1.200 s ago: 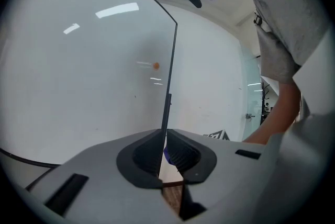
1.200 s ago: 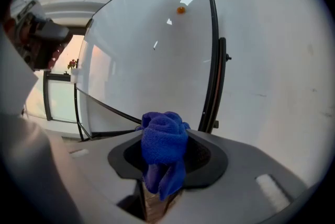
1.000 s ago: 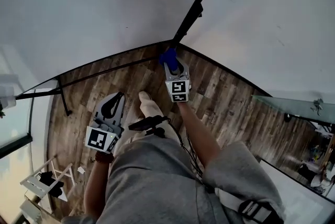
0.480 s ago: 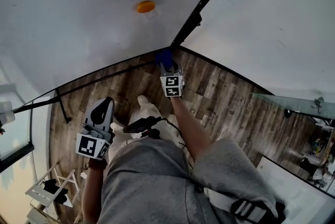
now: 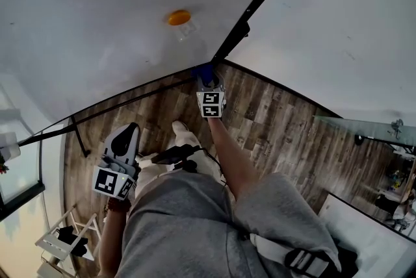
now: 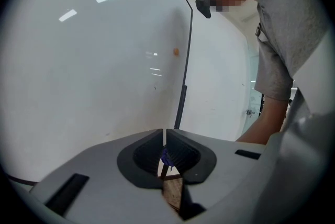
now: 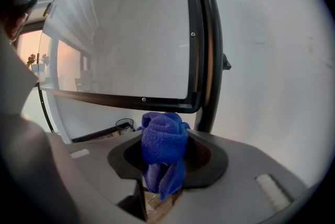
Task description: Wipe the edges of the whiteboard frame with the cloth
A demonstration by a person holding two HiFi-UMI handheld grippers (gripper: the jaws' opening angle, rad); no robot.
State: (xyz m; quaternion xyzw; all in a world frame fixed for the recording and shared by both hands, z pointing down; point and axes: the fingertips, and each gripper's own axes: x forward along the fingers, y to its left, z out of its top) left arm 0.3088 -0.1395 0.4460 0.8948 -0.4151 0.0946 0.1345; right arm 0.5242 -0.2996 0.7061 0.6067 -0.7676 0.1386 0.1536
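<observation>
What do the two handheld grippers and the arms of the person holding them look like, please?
The left gripper and the right gripper are both light grey moulded plastic shells with black ribbed jaw pads. Each carries a white cube printed with black square markers, one on the left and one on the right. The person wears a grey short-sleeved shirt, and the forearms are uncovered.

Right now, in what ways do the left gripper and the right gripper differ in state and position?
The right gripper is shut on the blue cloth; the left gripper has its jaws together on nothing. The right gripper is at the lower corner of the whiteboard frame; the left gripper is low beside the person's leg, apart from the frame. Both are grey, and each carries a marker cube.
</observation>
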